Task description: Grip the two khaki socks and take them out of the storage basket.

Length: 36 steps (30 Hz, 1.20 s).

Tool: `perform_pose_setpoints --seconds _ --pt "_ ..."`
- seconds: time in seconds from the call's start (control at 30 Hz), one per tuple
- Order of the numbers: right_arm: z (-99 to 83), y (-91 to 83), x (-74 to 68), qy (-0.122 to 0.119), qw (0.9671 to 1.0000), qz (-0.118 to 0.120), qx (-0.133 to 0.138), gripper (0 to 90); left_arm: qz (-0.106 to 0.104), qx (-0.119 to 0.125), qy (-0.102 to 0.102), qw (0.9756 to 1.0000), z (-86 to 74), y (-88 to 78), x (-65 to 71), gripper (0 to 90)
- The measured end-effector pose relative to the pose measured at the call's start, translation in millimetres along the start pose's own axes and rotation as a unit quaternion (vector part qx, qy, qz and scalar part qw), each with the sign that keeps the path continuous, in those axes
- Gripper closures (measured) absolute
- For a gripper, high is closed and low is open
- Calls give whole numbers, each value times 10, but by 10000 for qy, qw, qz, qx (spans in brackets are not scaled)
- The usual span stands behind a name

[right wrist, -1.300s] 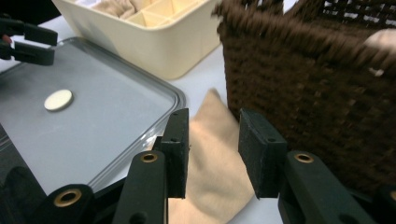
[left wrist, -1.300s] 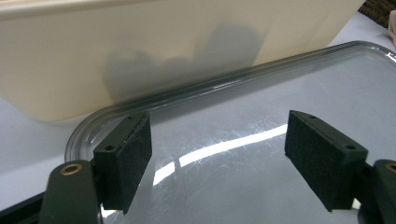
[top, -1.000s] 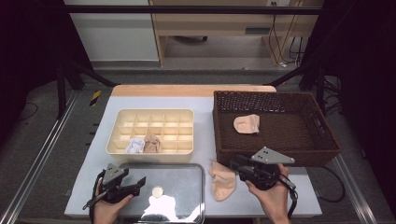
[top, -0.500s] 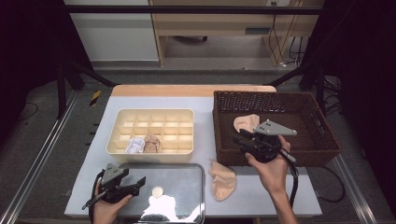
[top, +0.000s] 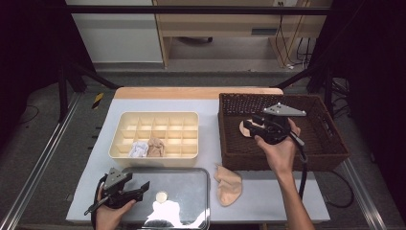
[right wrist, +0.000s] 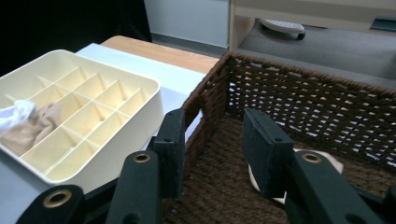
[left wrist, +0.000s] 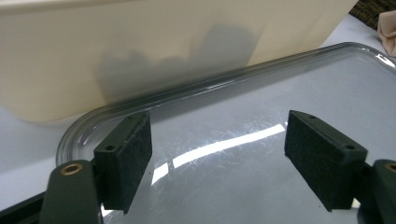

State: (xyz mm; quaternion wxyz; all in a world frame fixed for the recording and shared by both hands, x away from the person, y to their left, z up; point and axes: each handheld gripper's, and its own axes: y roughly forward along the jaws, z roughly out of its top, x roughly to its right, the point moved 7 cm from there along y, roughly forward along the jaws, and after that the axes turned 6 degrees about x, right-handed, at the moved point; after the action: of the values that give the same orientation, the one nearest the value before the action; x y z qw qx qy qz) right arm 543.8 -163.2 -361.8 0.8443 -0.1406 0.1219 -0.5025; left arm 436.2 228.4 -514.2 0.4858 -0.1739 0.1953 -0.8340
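Right gripper over the basket, going for the sock inside

The right gripper [top: 253, 125] hangs over the wicker basket [top: 330, 153], its jaws about half apart with nothing between them; they have just been opening. The beige sock [right wrist: 327, 164] lies on the basket floor near the left wall, just below and beyond the jaws. Best move, I'd say: open wider, tip the jaws down clear of the woven wall, and pinch a raised fold rather than scrape the weave. The left gripper [top: 139, 189] rests at the clear tray [left wrist: 233, 84], jaws wide and empty. Another sock [top: 229, 184] lies on the tabletop [top: 268, 201] beside the tray; the divided organizer [top: 119, 148] already holds two rolled pieces.
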Motion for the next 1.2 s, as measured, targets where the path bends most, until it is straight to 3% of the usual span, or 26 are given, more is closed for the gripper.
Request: perform_pose_setpoints --seconds 0.63,1.2 --pt "196 310 336 68 9994 -318 69 559 8 19 -71 10000 -4 6 -15 229" --pt "38 674 621 97 9975 -655 -244 583 21 -33 -86 10000 -24 26 -36 234"
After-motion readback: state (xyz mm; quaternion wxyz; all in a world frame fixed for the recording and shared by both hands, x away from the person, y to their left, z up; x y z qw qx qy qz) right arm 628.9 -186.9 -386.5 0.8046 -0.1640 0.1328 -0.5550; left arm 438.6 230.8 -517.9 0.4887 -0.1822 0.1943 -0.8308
